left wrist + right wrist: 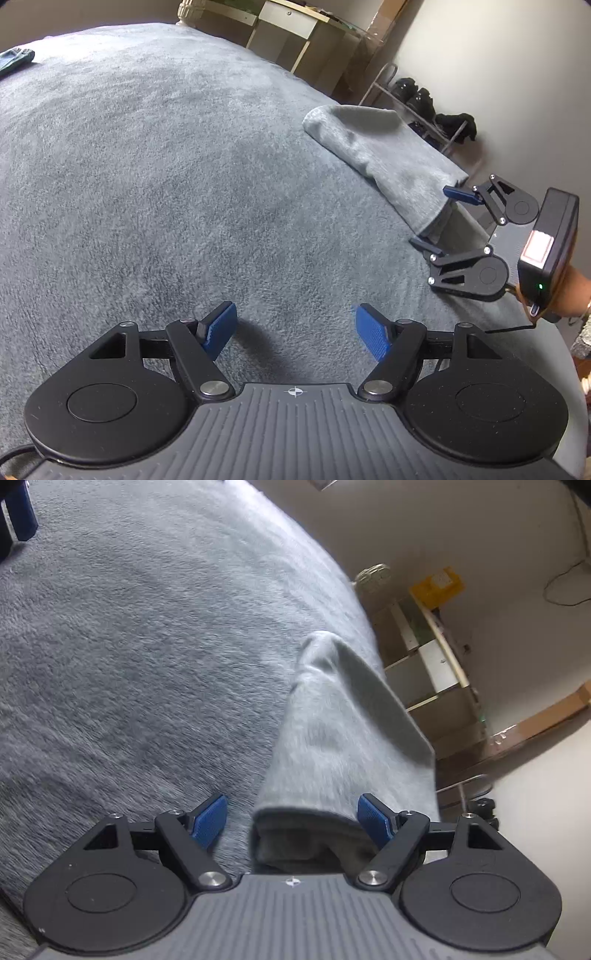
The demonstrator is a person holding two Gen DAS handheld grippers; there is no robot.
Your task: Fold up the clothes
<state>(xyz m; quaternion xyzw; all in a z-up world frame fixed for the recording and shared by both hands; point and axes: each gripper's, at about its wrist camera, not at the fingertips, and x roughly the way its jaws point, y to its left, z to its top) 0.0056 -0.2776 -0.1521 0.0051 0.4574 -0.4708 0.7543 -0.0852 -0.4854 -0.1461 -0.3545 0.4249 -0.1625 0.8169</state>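
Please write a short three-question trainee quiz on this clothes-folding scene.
1. True or false: the left tool holds the folded grey garment.
2. Which tool has the garment's near end between its open jaws? A) left B) right
3. What lies at the far left corner of the grey blanket?

Key: 1. False: it is open over bare blanket. 2. B; the pads do not press on it. 3. A dark blue-green piece of clothing.
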